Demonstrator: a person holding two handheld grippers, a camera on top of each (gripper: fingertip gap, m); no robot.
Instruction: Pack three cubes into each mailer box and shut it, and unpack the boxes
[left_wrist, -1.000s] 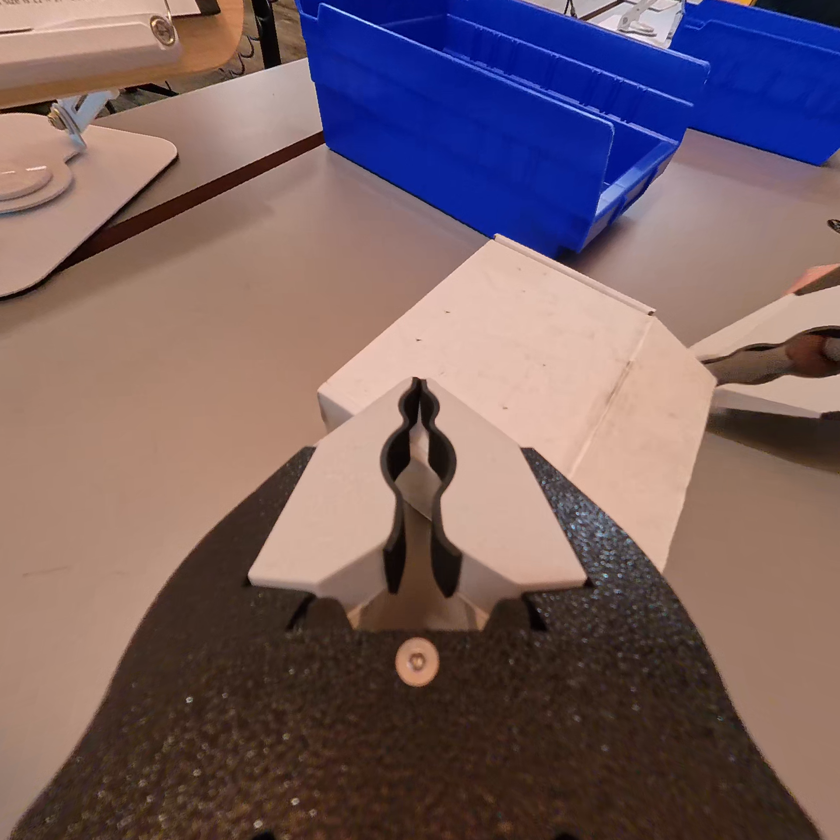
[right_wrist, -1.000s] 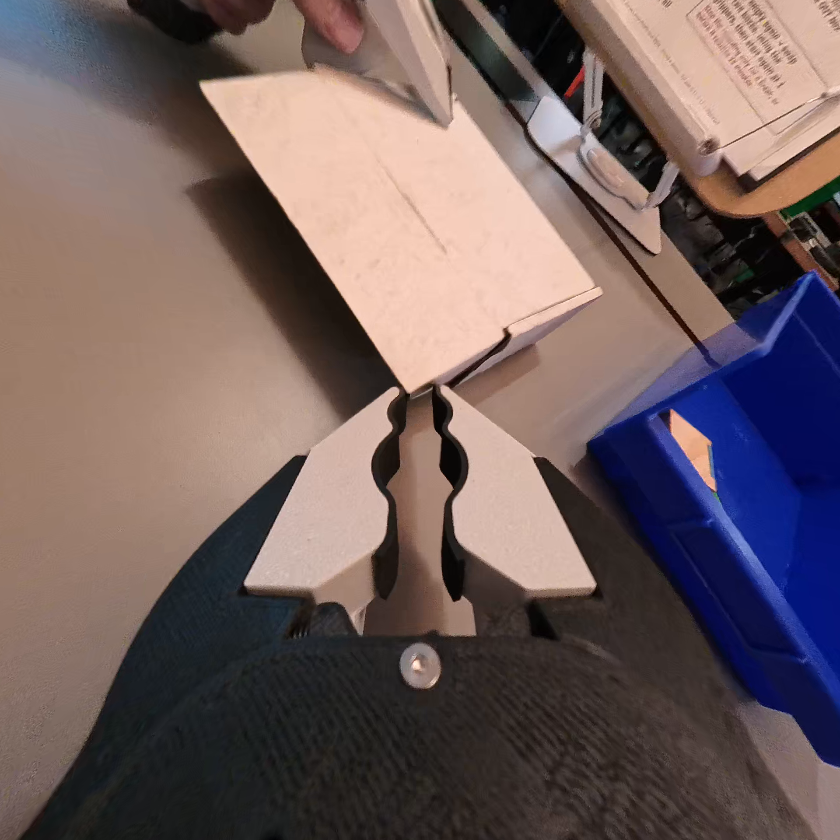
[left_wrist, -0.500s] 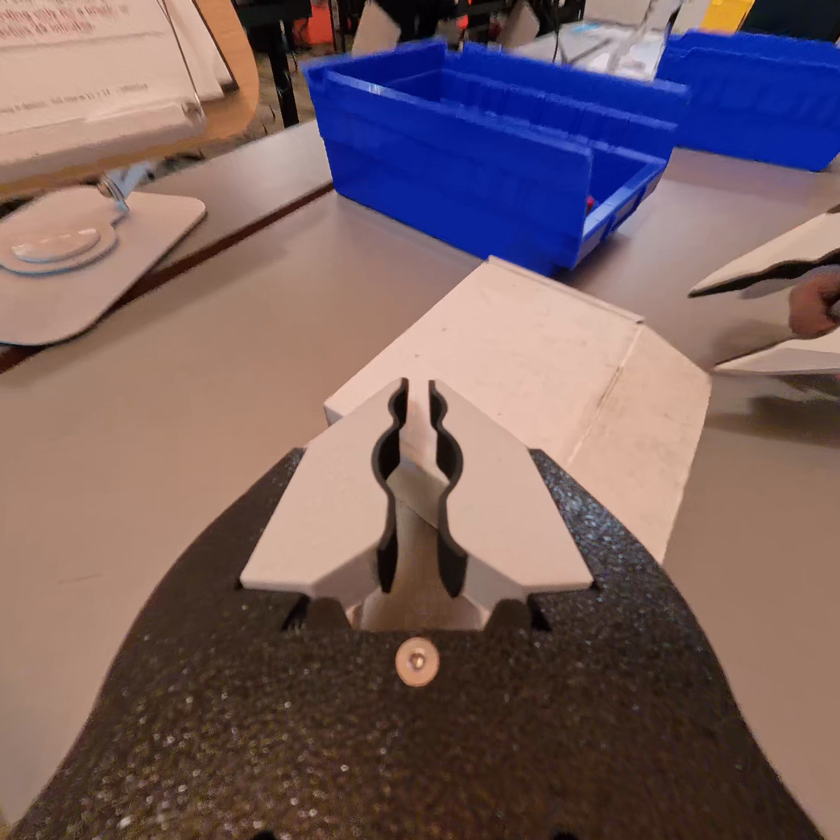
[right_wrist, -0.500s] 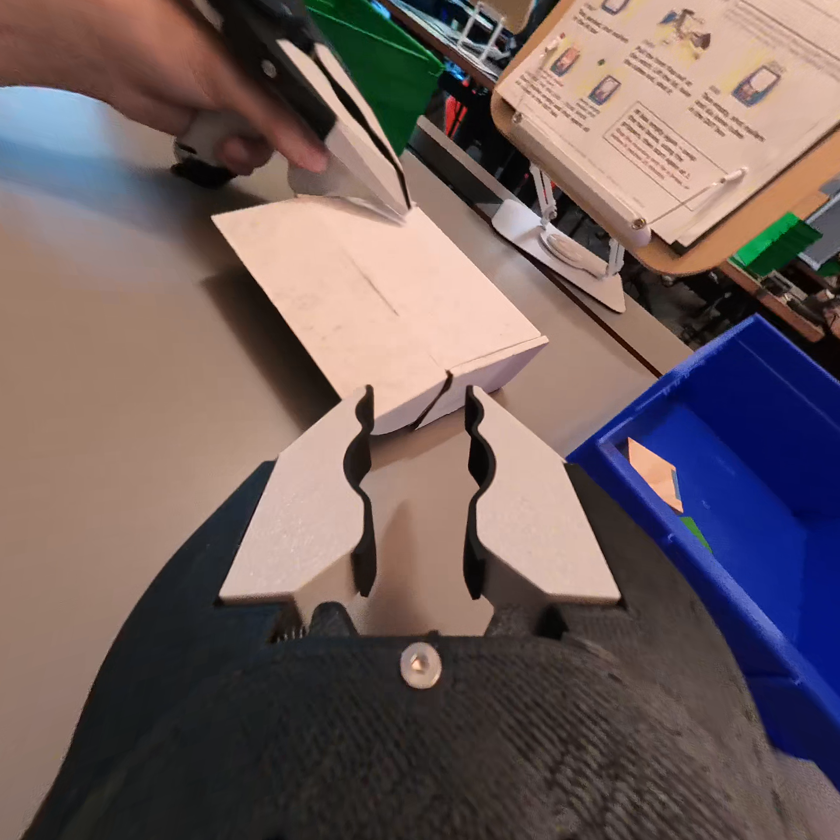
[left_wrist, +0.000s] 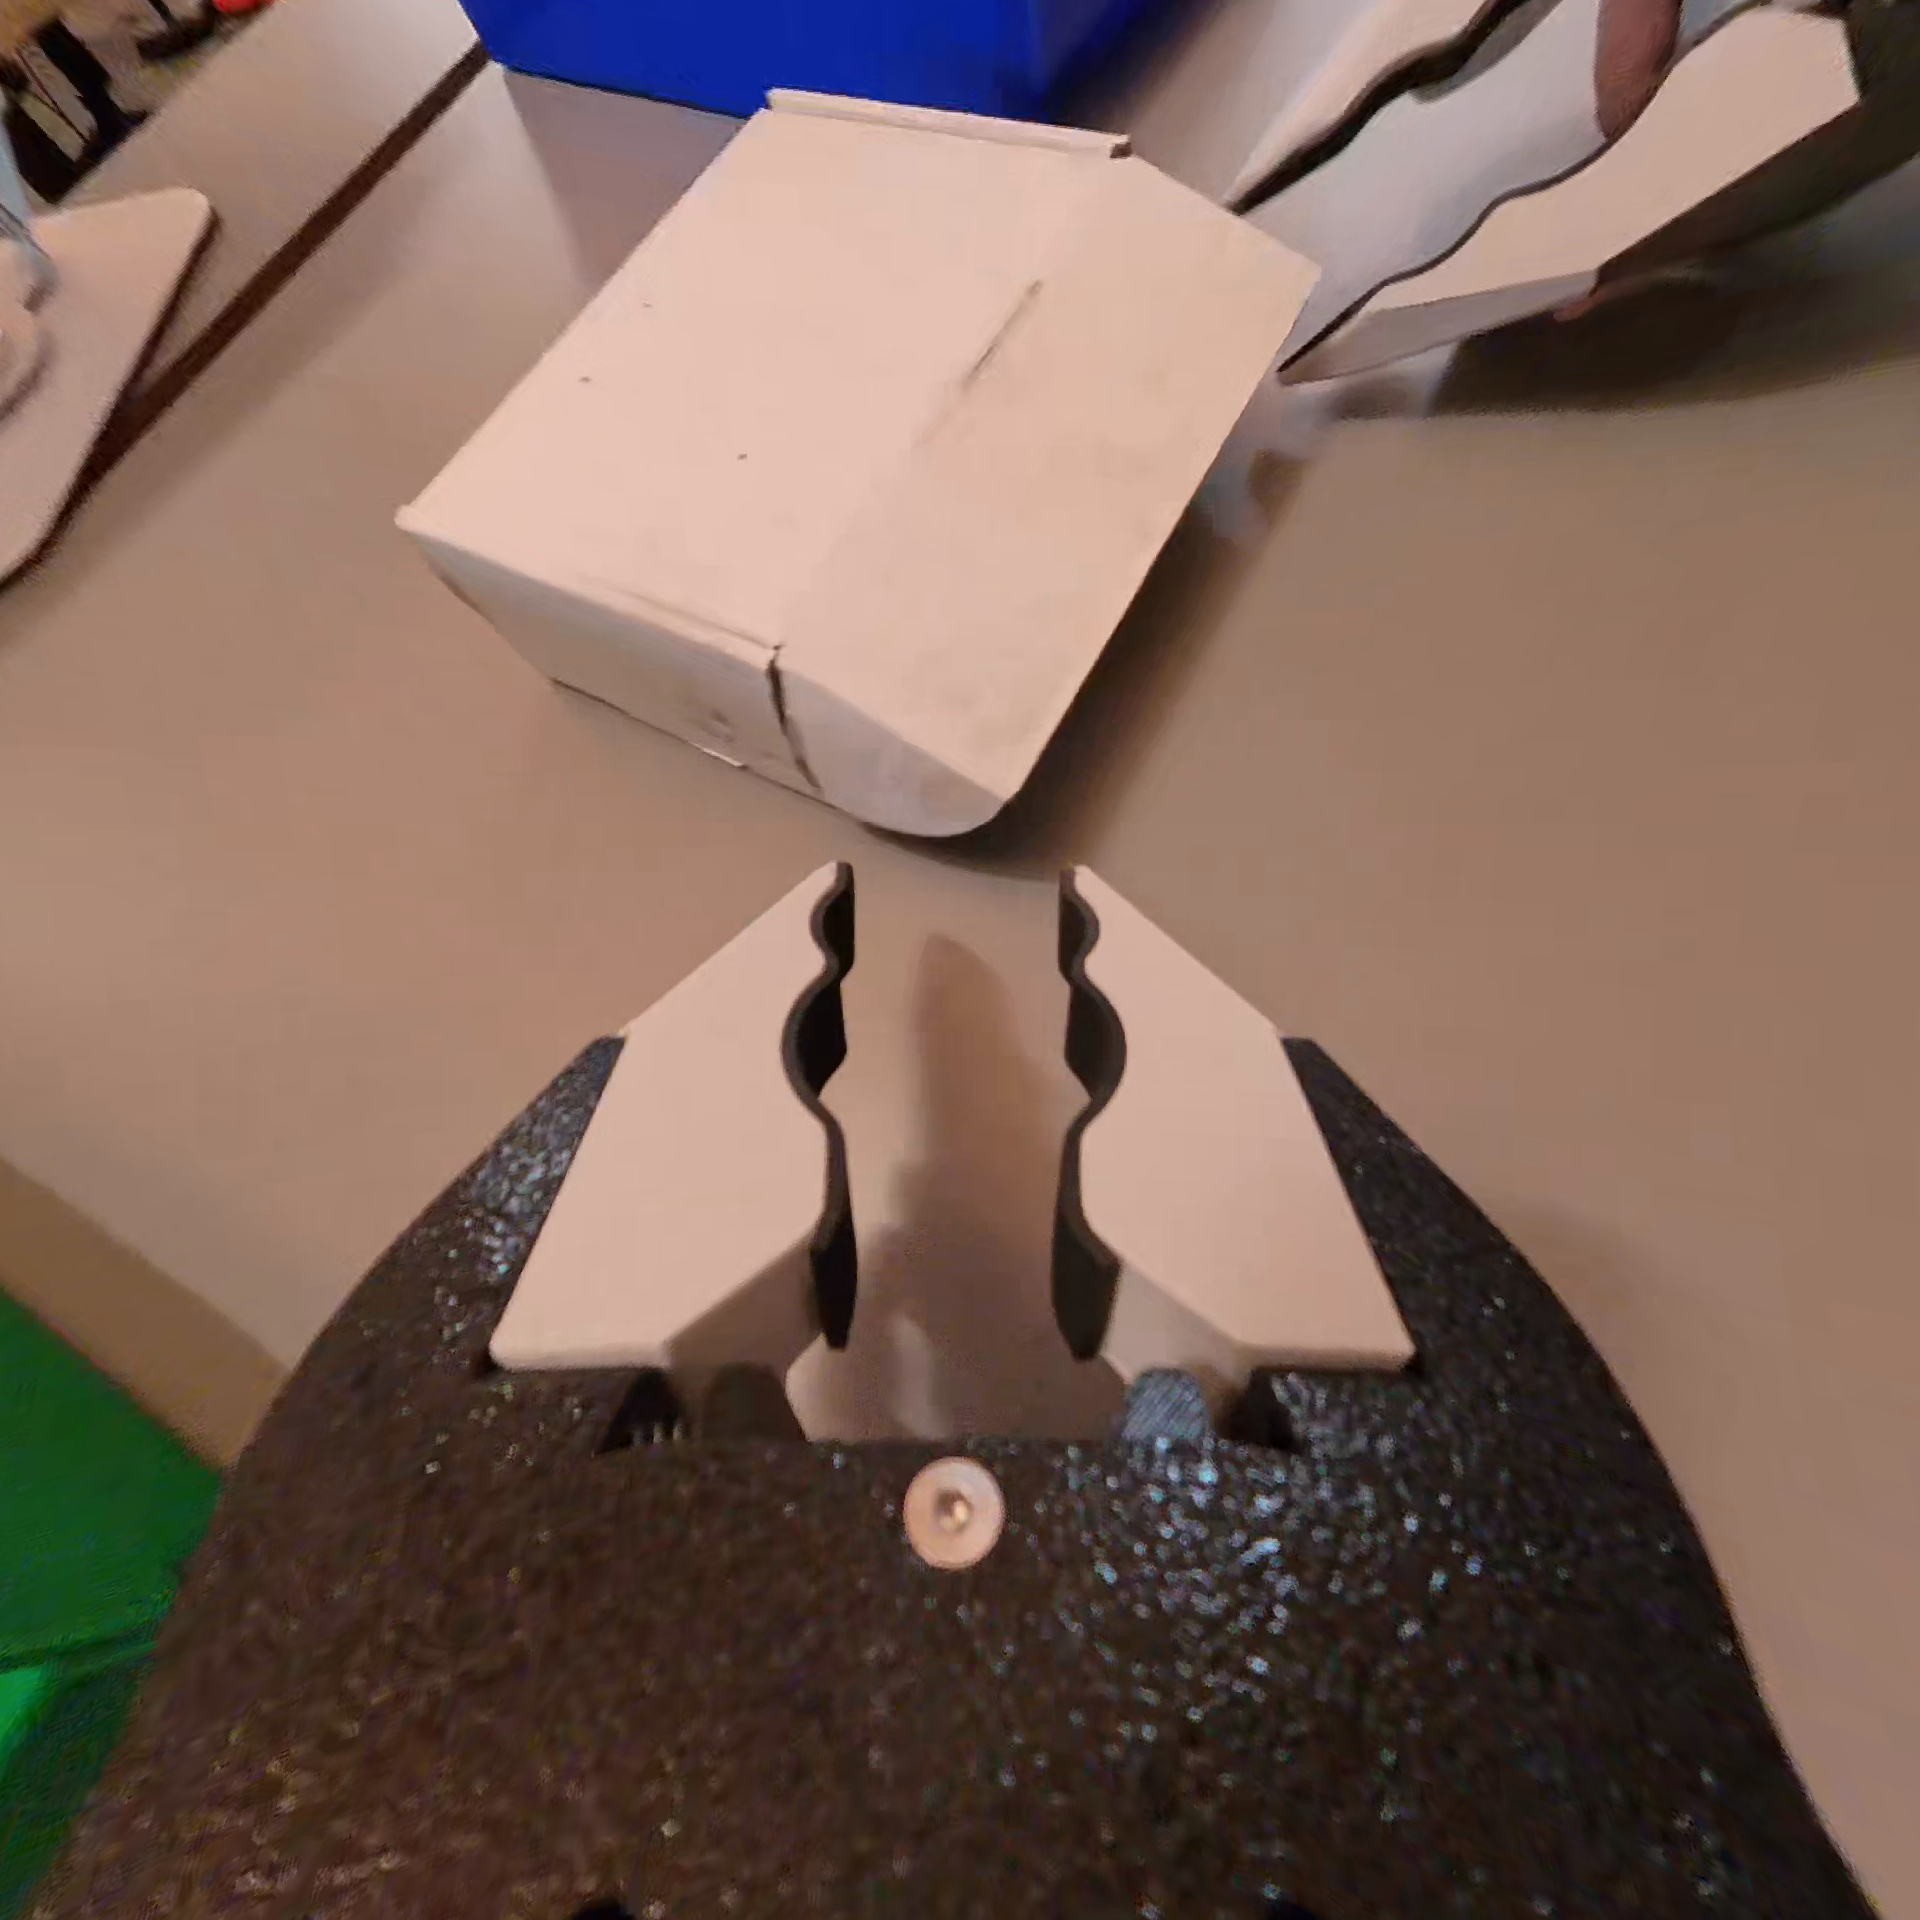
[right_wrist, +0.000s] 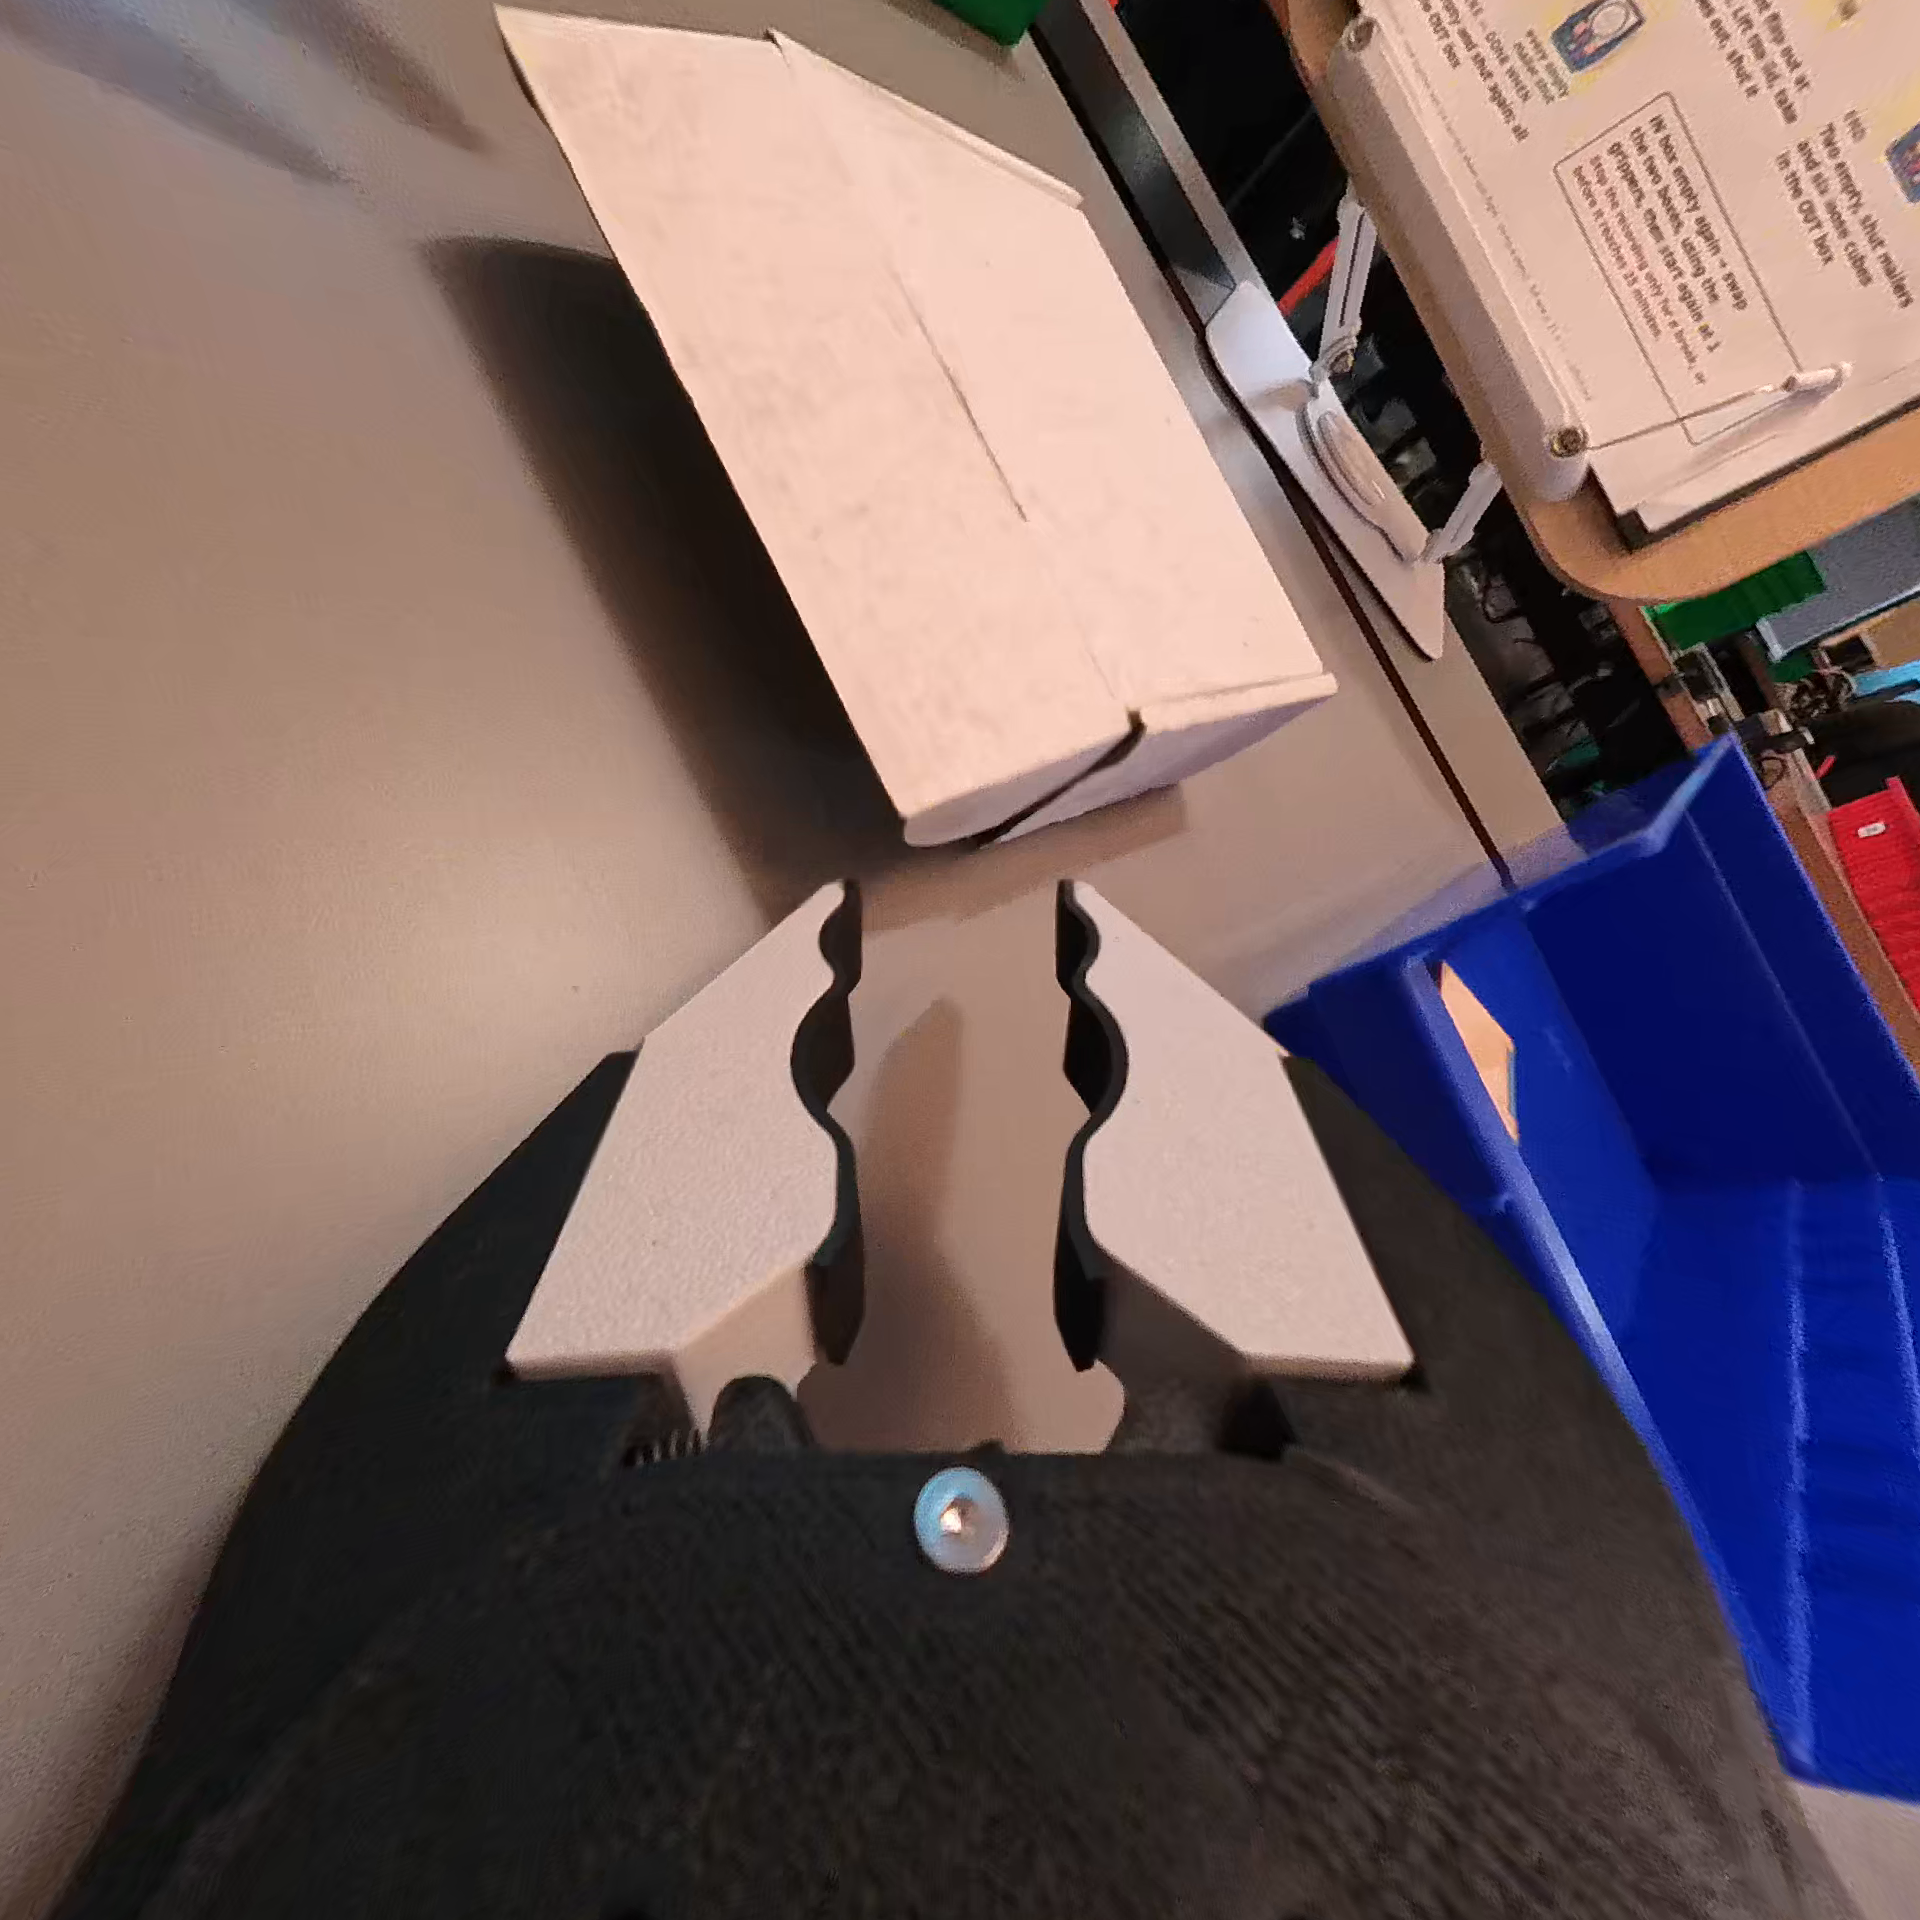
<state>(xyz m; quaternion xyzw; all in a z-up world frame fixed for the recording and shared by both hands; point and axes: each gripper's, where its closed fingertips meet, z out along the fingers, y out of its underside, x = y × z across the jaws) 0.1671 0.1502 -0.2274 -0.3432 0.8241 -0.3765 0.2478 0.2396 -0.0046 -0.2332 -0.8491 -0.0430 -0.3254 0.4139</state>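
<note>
Left gripper (left_wrist: 954, 883) gapes, nothing between its fingers; right gripper (right_wrist: 956, 894) likewise spread and empty. The closed white cardboard mailer box (left_wrist: 852, 436) lies on the grey table (left_wrist: 1507, 831) just ahead, blue plastic bin (right_wrist: 1704, 1195) beside it.

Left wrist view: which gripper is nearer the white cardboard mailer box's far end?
The right gripper, top right beside the box; the left gripper sits short of its near corner.

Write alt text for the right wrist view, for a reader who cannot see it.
The open right gripper points at a closed white mailer box lying on a grey table, its tips just short of the box's near corner. A blue bin sits to the right, with a document stand beyond.
</note>
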